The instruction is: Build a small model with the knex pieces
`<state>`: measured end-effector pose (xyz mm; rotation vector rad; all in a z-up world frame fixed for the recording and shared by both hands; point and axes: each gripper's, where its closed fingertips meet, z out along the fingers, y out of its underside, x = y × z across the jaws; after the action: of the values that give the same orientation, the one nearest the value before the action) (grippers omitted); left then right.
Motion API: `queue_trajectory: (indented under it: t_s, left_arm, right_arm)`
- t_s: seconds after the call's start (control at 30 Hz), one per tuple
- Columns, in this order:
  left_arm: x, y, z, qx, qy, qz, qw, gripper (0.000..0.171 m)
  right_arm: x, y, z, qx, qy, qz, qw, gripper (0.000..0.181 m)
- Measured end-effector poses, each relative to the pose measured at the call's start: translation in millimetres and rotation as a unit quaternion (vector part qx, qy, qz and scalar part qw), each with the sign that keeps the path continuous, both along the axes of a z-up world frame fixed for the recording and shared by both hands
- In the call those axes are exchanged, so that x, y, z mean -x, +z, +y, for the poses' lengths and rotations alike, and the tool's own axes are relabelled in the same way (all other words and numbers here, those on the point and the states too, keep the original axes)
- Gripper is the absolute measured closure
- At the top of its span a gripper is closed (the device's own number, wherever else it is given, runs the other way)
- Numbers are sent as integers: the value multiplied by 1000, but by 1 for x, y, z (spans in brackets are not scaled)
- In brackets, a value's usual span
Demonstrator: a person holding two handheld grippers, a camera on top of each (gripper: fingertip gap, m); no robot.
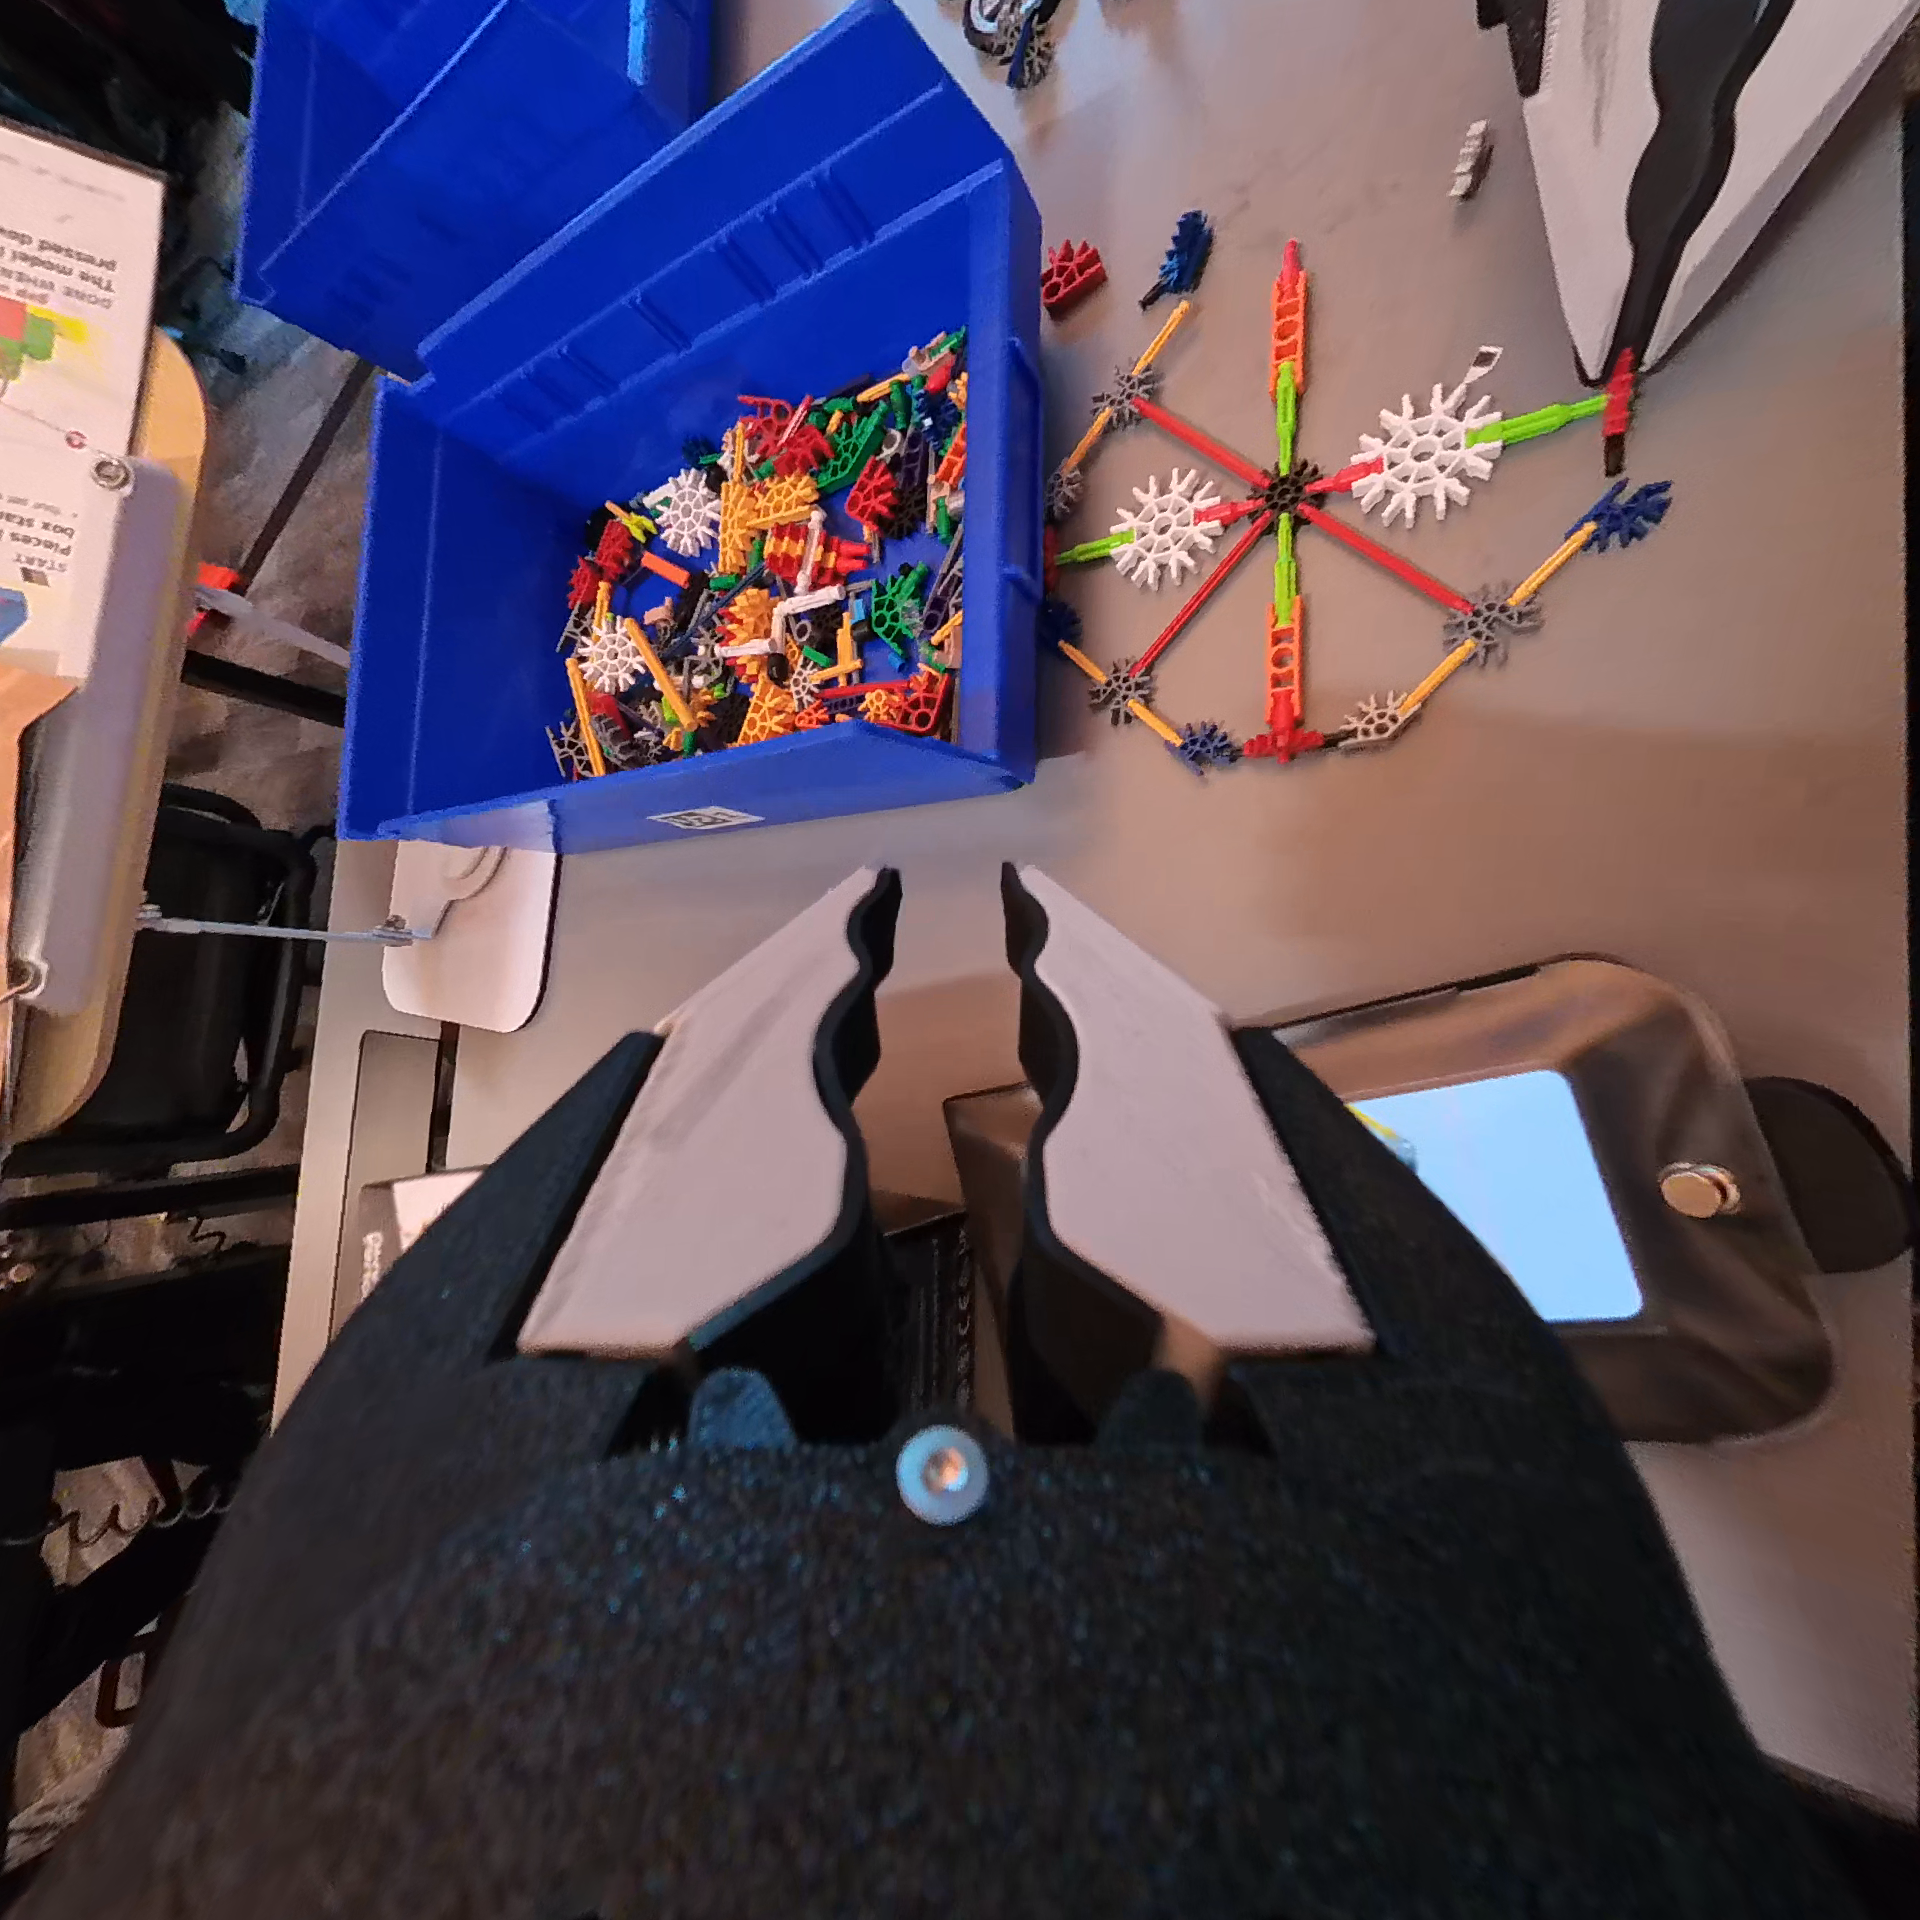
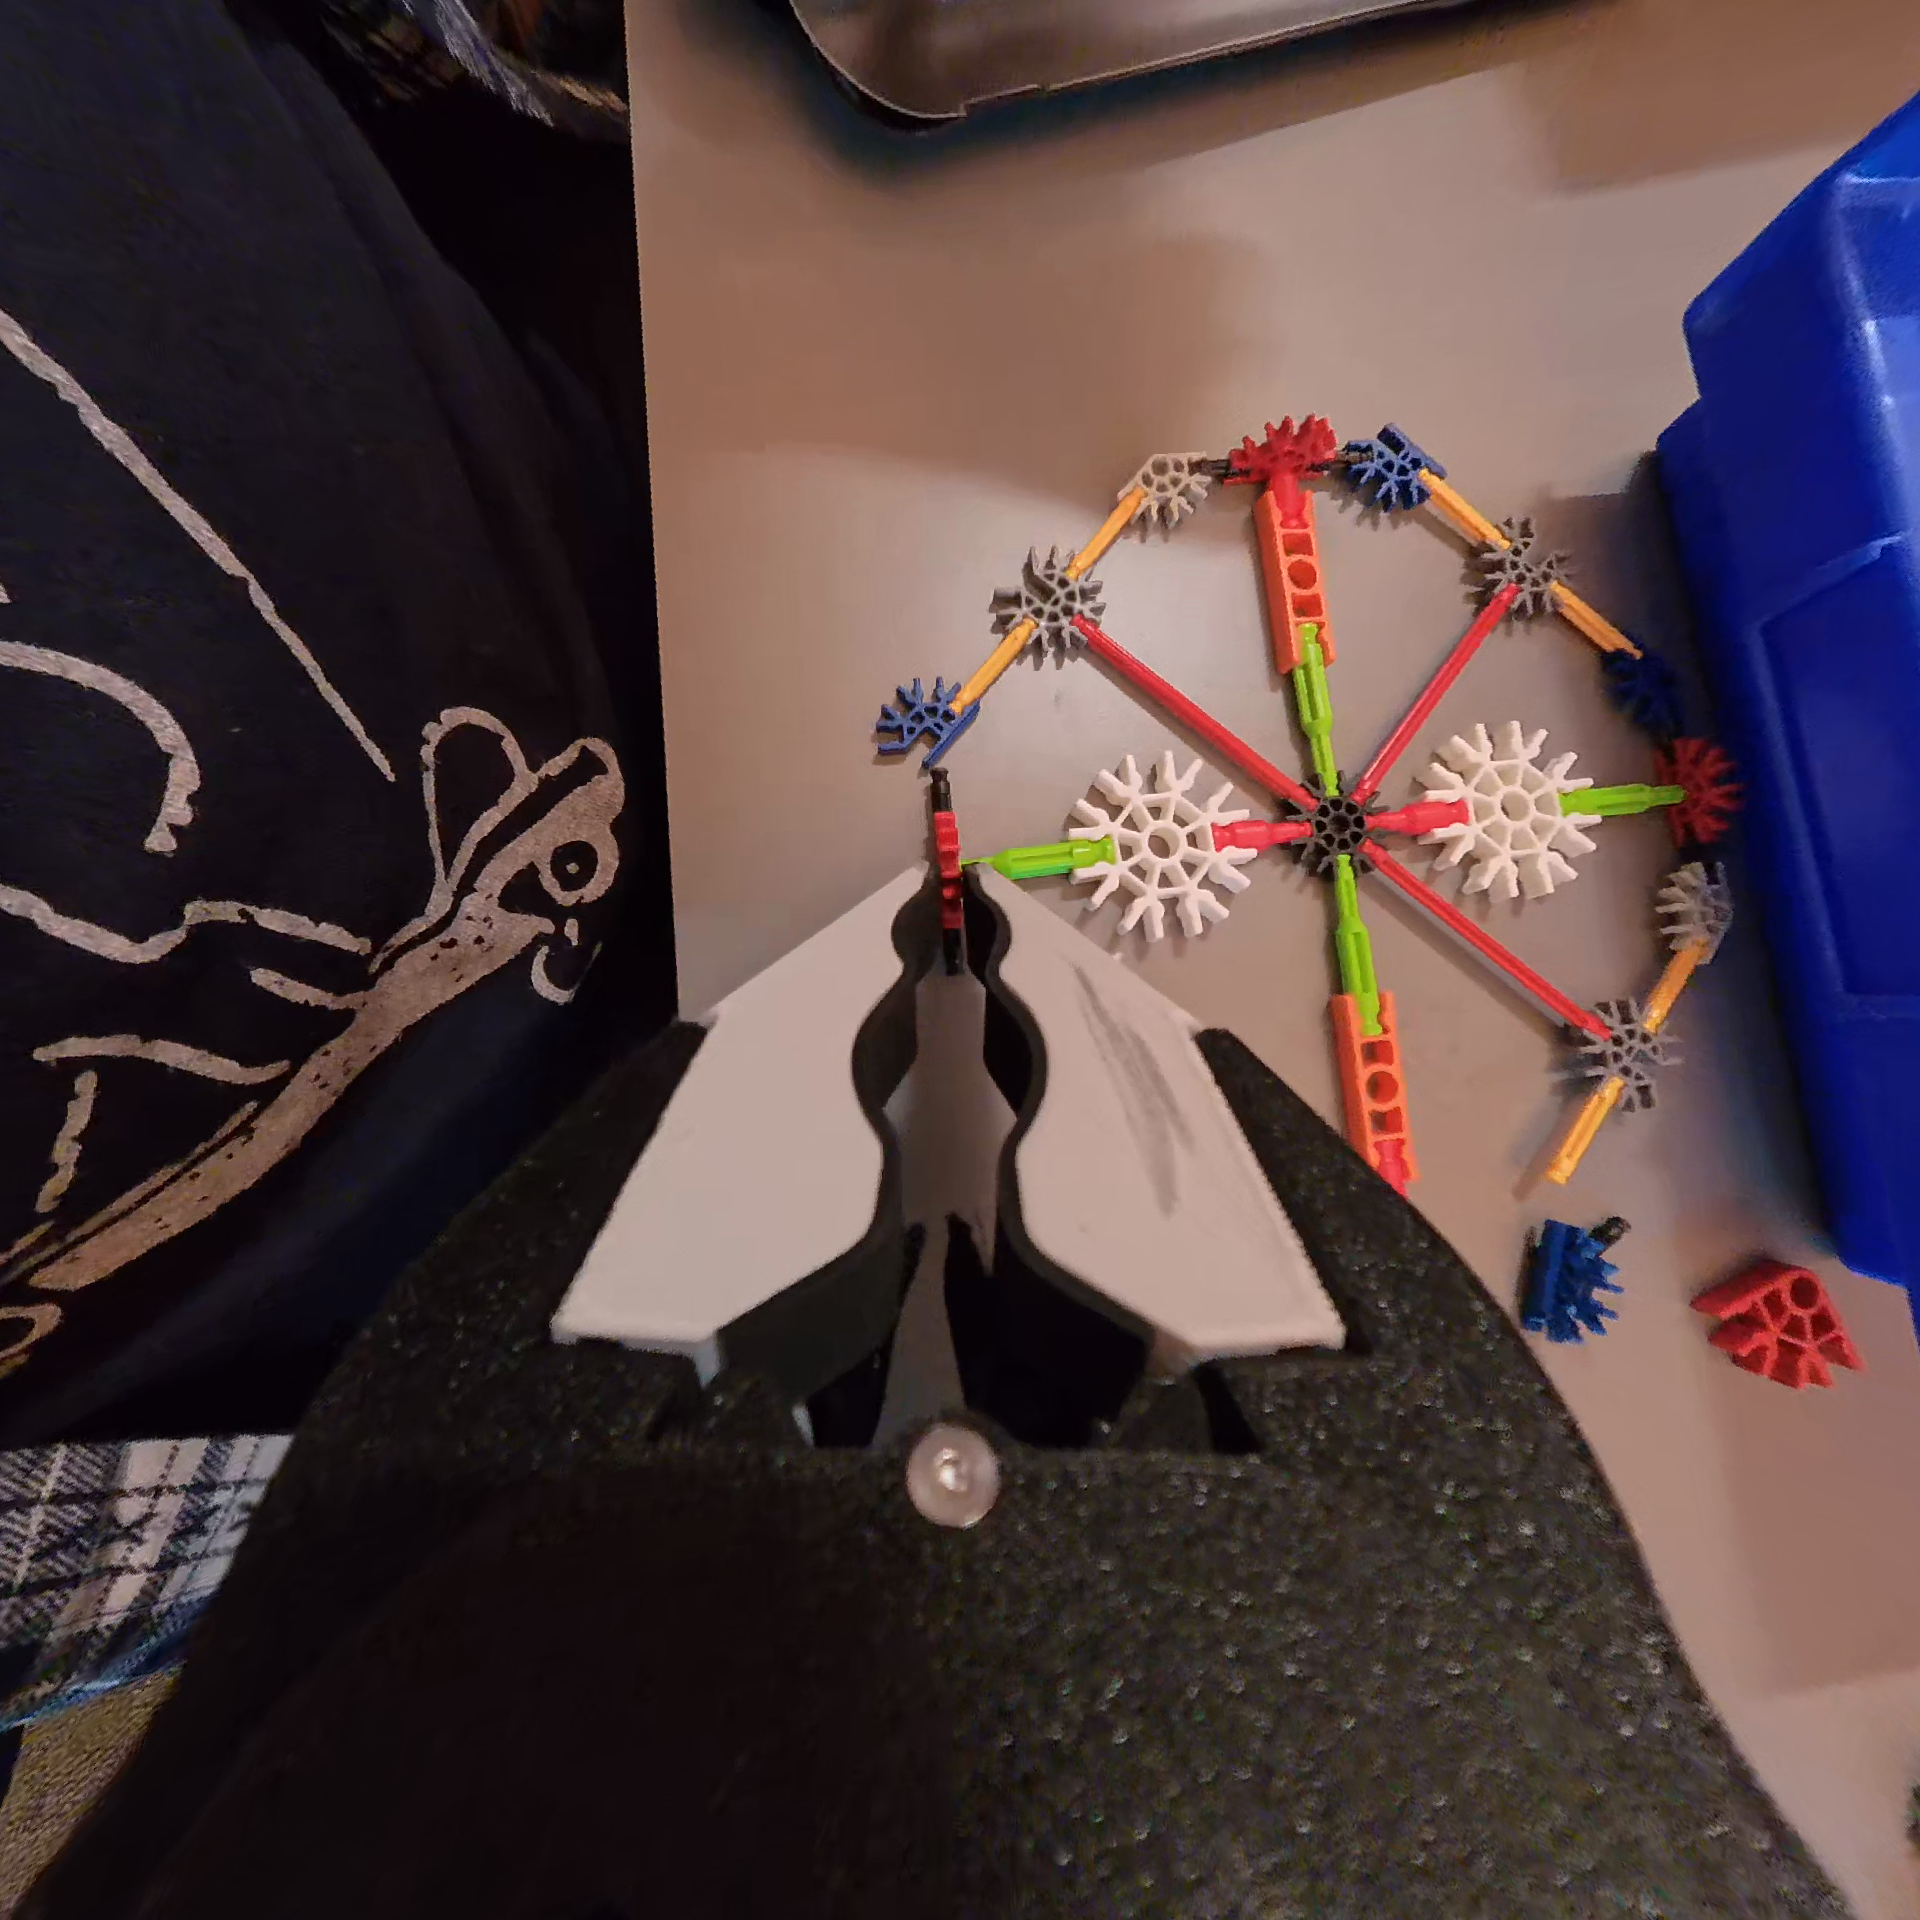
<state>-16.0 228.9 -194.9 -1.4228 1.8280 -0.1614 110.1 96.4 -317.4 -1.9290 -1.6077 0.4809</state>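
Note:
A flat wheel of coloured rods and connectors (image 1: 1288, 499) lies on the grey table (image 1: 1351, 831), also in the right wrist view (image 2: 1335, 821). My right gripper (image 2: 951, 883) is shut on a red connector (image 2: 945, 862) with a short black rod, at the tip of the wheel's green spoke (image 2: 1039, 859). It shows in the left wrist view too (image 1: 1621, 400). My left gripper (image 1: 951, 883) is open and empty, above the table just in front of the blue bin (image 1: 997, 582) full of loose pieces (image 1: 769, 582).
More blue bins (image 1: 447, 156) stack behind the full one. A loose red connector (image 2: 1777, 1335) and a blue one (image 2: 1569, 1283) lie by the wheel. A shiny metal tray (image 1: 1558, 1195) sits near my left gripper. A person's dark shirt (image 2: 312, 727) borders the table edge. Some 20 centimetres of space lies between my two pairs of fingers.

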Motion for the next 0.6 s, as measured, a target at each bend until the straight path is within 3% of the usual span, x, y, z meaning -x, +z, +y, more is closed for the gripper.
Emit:
queue_trajectory:
  t_s: [0.6]
  left_arm:
    - [6, 2, 4, -3, 4, -3, 1000, 153]
  right_arm:
    - [-6, 0, -3, 36, -9, 6, 999, 178]
